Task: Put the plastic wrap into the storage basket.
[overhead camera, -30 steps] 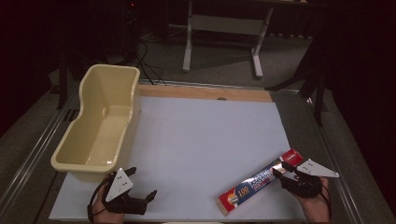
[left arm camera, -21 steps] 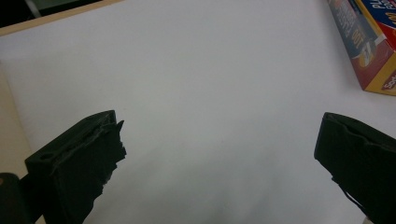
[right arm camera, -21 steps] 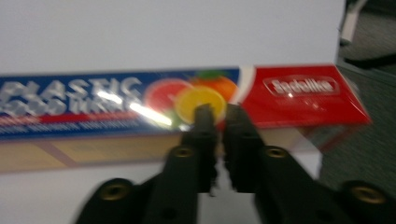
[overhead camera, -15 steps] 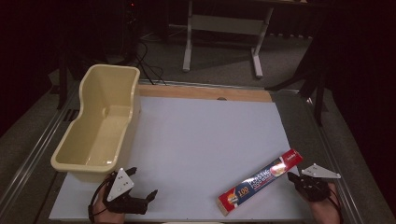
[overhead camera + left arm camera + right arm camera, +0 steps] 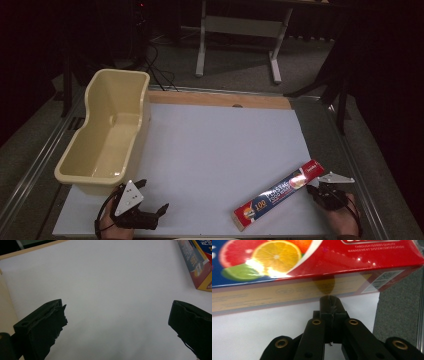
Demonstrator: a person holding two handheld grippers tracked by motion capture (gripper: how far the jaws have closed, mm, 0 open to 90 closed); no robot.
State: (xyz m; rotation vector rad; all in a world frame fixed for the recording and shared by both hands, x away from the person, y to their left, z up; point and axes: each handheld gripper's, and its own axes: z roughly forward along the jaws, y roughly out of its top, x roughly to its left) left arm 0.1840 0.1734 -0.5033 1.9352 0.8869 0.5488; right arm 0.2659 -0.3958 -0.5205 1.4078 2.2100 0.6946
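Note:
A long red and blue food wrap box (image 5: 280,194) lies slanted on the white table top (image 5: 215,150) at the front right. In the right gripper view its fruit-printed face (image 5: 312,265) looms close. My right gripper (image 5: 314,190) is shut with nothing between its jaws. Its tip (image 5: 330,302) points at the box's pale long side near the red end, and I cannot tell whether it touches. My left gripper (image 5: 154,195) rests at the front left, jaws wide open (image 5: 117,315) over bare white table, nothing in them.
A cream plastic tub (image 5: 85,176) stands along the table's left side, just beyond my left gripper; its wall (image 5: 5,302) edges the left gripper view. The box's near end (image 5: 197,262) lies far off in that view. Grey floor (image 5: 399,302) lies past the table's right edge.
My right gripper has drawn back toward the lower right from the box's red end, and its jaws have closed empty. The box and the left gripper have stayed put.

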